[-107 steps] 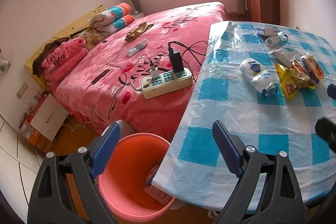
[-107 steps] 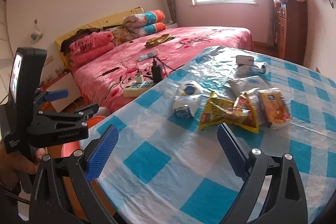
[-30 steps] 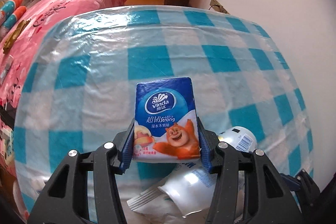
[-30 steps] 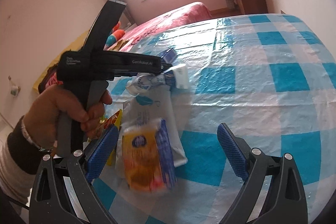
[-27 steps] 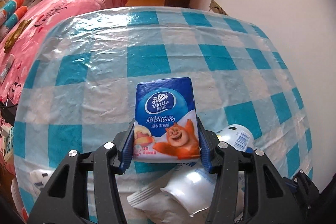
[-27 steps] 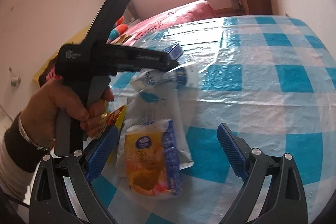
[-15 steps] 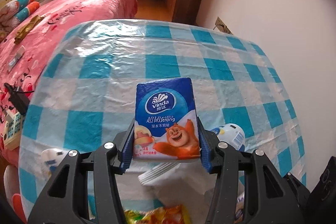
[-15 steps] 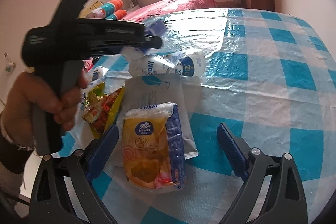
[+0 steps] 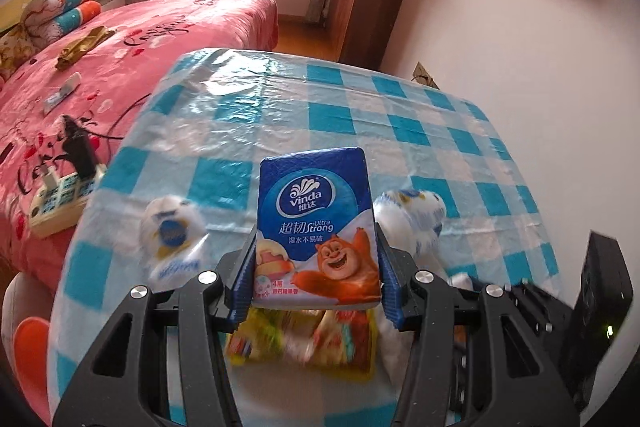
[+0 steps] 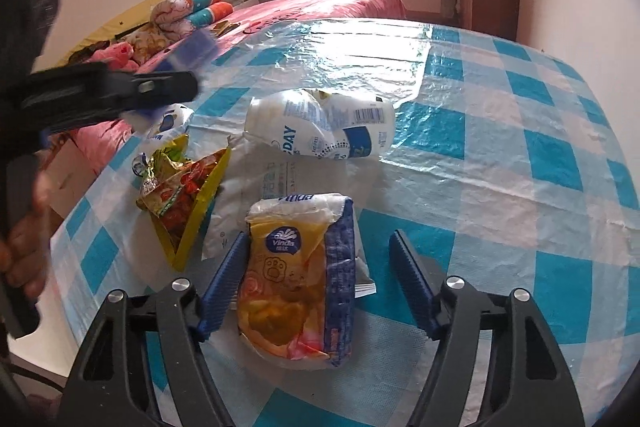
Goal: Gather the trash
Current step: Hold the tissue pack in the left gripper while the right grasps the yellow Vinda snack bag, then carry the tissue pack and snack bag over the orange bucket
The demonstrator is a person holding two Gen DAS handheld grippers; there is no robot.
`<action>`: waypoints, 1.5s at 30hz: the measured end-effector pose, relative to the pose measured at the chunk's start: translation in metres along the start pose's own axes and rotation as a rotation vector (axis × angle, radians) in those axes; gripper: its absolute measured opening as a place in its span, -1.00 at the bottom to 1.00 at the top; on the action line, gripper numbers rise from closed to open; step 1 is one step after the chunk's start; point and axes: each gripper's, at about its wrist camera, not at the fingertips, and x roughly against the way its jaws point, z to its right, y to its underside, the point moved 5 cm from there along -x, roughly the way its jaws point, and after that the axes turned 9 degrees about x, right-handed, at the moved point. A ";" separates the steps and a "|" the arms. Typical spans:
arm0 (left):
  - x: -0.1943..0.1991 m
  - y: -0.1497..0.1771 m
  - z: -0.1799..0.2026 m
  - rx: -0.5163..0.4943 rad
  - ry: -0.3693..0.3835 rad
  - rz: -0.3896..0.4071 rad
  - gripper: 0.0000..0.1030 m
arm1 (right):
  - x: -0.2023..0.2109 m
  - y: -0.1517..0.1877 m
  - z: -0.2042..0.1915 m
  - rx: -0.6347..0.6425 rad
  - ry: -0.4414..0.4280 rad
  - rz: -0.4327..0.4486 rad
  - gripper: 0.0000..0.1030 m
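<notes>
Tissue pack (image 9: 316, 227) in left claw (image 9: 316, 283)

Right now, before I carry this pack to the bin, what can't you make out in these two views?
- Left wrist view: the snack wrappers under the left gripper are motion-blurred and partly hidden by the tissue pack.
- The bin: not identifiable in either view.
- Right wrist view: the left gripper is blurred, its held pack barely readable.
- Small print on the white bottles: too small.
</notes>
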 end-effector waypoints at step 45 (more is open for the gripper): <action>0.065 0.106 -0.113 0.026 0.018 0.019 0.03 | 0.034 -0.003 -0.017 -0.011 0.178 0.049 -0.51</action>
